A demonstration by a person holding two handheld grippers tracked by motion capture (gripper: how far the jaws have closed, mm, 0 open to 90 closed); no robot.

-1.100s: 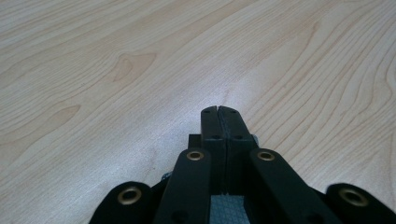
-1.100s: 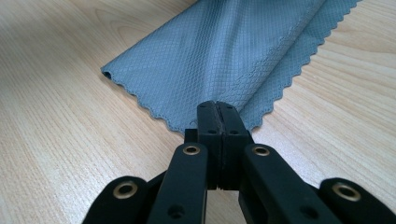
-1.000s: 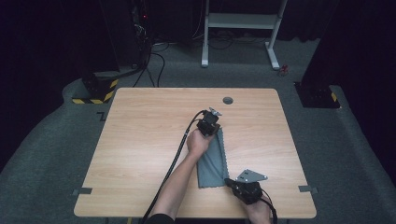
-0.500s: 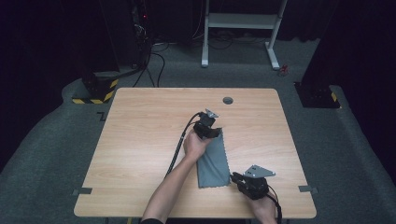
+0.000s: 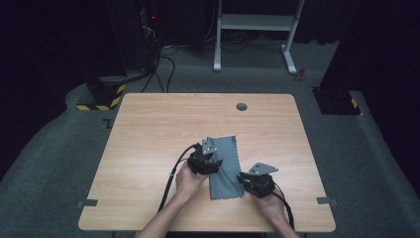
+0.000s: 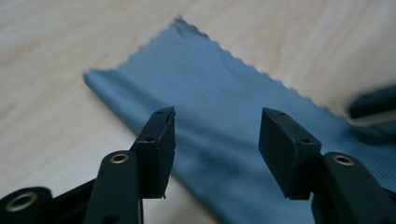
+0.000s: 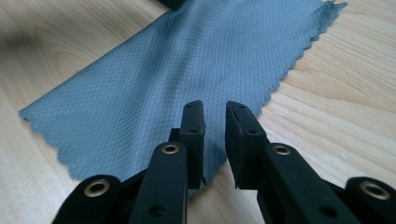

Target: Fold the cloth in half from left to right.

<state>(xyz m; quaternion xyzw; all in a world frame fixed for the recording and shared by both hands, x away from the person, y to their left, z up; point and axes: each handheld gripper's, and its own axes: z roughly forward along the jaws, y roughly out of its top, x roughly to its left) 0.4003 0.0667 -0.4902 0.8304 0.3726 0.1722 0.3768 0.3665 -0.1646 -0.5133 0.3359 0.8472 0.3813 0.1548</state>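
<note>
We see a wooden bench (image 5: 148, 148) with one grey cloth (image 5: 225, 168) lying flat near the front edge, a bit right of centre, long side running front to back. It looks folded into a narrow strip, zigzag-cut edges visible.

Left gripper (image 5: 207, 161) sits over the cloth's left edge, fingers (image 6: 159, 140) spread wide with nothing between them; its jaws have just been opening, cloth lies free below.

Right gripper (image 5: 253, 182) is at the cloth's front right corner, fingers (image 7: 194, 130) only a narrow gap apart, nothing pinched; these jaws have just been opening too, by less. Cloth corner lies just under and ahead of the tips.

Step in hand, we judge: cloth released after a fold, next grip or smoothing pending. To do it well, we lift both grippers clear without dragging the fabric, so the fold stays square. For a further fold, we take two corners of one short edge, pinch low against the bench, move both hands together, and keep edges aligned before letting go.
</note>
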